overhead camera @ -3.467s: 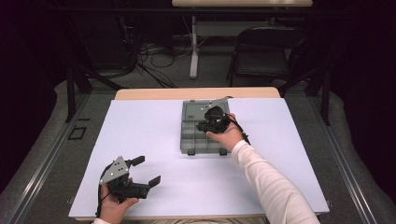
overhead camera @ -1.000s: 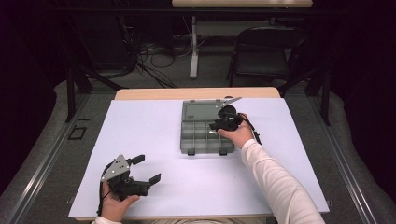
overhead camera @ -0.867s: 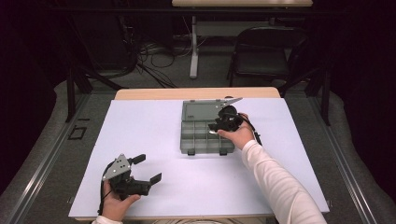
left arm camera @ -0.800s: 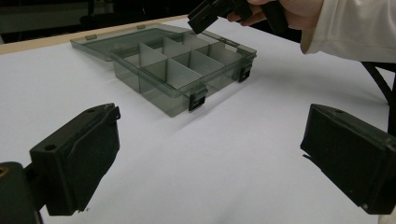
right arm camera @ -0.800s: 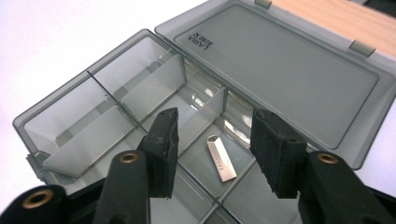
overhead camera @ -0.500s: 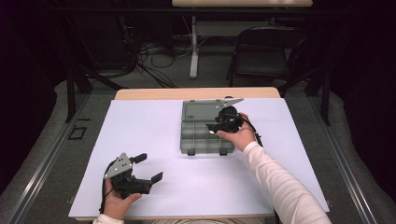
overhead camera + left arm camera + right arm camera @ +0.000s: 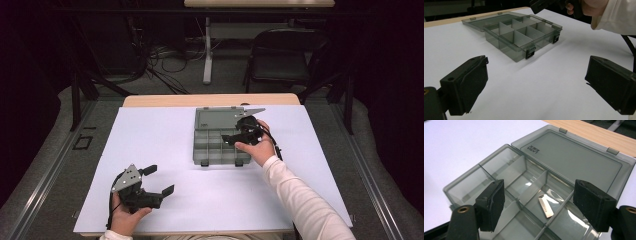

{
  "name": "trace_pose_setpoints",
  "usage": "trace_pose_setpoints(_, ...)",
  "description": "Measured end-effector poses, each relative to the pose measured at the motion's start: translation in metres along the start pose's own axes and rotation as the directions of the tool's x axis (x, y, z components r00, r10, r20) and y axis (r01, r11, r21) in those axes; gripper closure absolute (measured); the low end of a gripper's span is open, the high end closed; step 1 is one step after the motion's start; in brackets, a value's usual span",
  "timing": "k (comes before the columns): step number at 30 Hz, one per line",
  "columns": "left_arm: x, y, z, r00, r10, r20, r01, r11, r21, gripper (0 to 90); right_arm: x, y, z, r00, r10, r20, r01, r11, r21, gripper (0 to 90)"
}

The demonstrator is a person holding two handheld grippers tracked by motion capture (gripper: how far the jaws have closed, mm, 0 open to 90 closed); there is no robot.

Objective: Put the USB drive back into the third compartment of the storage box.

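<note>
The organizer box's (image 7: 564,165) near corner is cut off by the bottom edge.

From the left gripper (image 7: 152,181), bare table (image 7: 150,135) lies open toward 12 and 1 o'clock up to the organizer box (image 7: 218,142). Its upright dividers (image 7: 531,188) and the right gripper (image 7: 239,134) hovering above crowd that corner.

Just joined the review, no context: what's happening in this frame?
A person works at a white-covered table with a gripper in each hand. The right gripper hangs open over an open, smoky grey, translucent plastic compartment box, its lid folded flat behind. A small flat silver metal piece lies in one compartment, between the jaws but not gripped. The left gripper sits open near the table's front edge, holding nothing.
</note>
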State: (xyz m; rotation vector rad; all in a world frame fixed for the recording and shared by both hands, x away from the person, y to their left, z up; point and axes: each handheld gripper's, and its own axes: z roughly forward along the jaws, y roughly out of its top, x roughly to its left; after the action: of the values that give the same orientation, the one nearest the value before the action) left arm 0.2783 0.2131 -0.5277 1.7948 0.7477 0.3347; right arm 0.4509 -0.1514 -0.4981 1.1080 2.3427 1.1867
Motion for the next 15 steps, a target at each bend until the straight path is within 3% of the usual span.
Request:
trace_pose_setpoints(6, -0.001, 0.000, 0.001, 1.0000, 0.000, -0.003, 0.000, 1.0000, 0.000, 3.9, 0.001, -0.007, -0.013, 0.9977, 0.066, -0.013, -0.067, 0.997, -0.035, 15.8)
trace_pose_setpoints(15, -0.001, 0.000, 0.001, 1.0000, 0.004, 0.002, -0.004, 1.0000, 0.002, 4.5, 0.007, -0.017, -0.040, 0.9986, 0.052, -0.012, -0.053, 0.996, -0.079, 14.4)
